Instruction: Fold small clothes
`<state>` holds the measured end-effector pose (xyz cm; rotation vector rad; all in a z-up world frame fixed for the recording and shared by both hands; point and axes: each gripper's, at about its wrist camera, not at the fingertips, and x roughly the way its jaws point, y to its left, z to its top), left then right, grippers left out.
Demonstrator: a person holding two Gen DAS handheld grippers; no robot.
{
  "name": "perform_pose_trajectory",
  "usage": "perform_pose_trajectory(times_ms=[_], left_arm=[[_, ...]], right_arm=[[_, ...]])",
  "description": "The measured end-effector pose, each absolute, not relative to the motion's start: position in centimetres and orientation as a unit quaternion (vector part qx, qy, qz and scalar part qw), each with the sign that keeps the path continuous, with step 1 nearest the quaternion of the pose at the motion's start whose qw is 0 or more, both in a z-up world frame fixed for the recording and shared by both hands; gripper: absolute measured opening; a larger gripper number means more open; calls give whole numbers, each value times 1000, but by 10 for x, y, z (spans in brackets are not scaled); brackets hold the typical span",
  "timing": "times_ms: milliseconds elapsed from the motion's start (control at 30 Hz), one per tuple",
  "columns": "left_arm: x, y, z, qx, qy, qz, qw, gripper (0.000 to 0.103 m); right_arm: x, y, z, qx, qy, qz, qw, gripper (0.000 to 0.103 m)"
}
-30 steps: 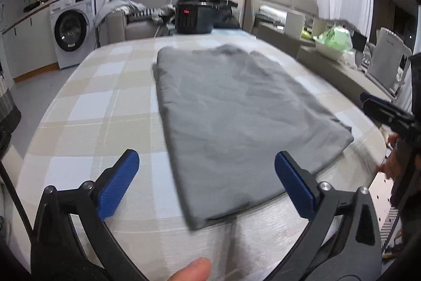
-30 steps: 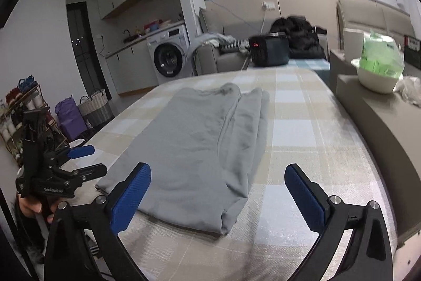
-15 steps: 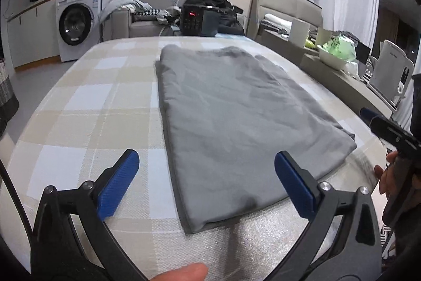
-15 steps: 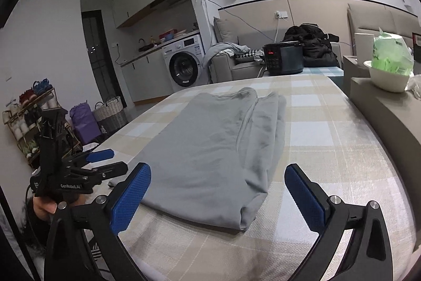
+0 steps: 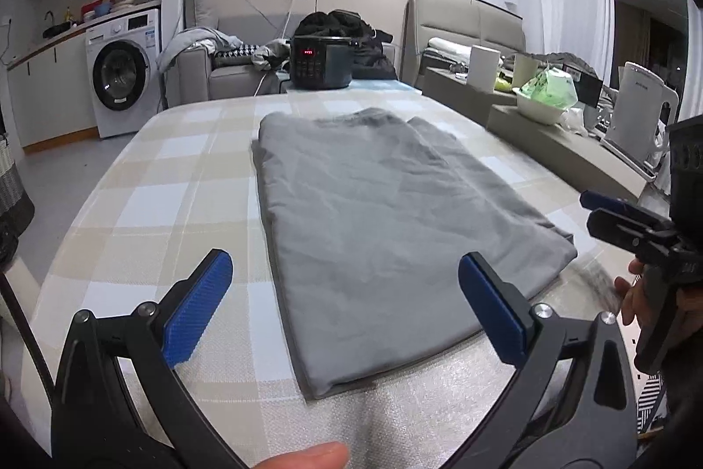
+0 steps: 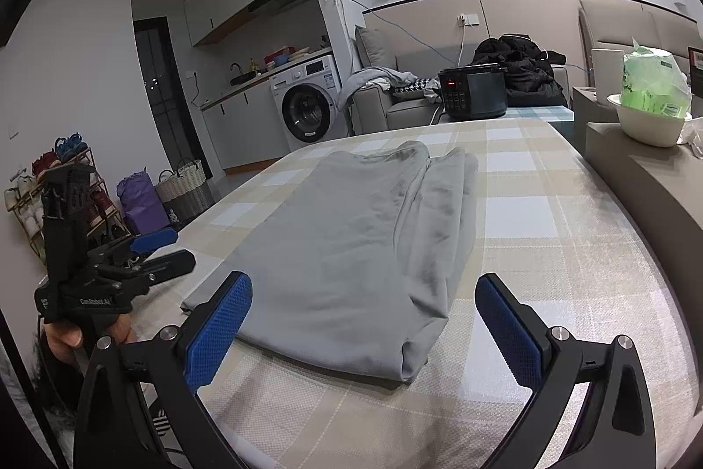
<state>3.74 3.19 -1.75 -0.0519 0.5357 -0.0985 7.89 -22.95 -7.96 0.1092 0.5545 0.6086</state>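
Observation:
A grey garment (image 5: 378, 223) lies folded lengthwise into a long rectangle on the checked table (image 5: 167, 205). It also shows in the right wrist view (image 6: 360, 249), with its doubled edge on the right. My left gripper (image 5: 347, 306) is open and empty, above the garment's near left corner. My right gripper (image 6: 364, 328) is open and empty, above the near right corner. Each gripper shows in the other's view, the right one (image 5: 615, 214) and the left one (image 6: 154, 249), both off the cloth.
A black cooker (image 5: 323, 62) stands at the table's far end. A grey ledge (image 6: 650, 179) along the right side carries a white bowl (image 6: 650, 126) with a green bag. A washing machine (image 5: 123, 73) and baskets (image 6: 184, 187) stand to the left.
Both grippers have drawn back and tilted up from the garment, staying open. The garment has not moved.

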Motion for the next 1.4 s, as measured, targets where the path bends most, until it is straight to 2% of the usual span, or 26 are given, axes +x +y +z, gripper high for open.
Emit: perform_pose_trajectory(times_ms=[533,1400], left_arm=[[39,40,-24,-57,271,-66,959,102],[37,30,-26,-42,271,-83,958,102]], right_arm=[[78,-227,-82,50,274,299,913,103],[77,-224,-84,49,280,297,912,103]])
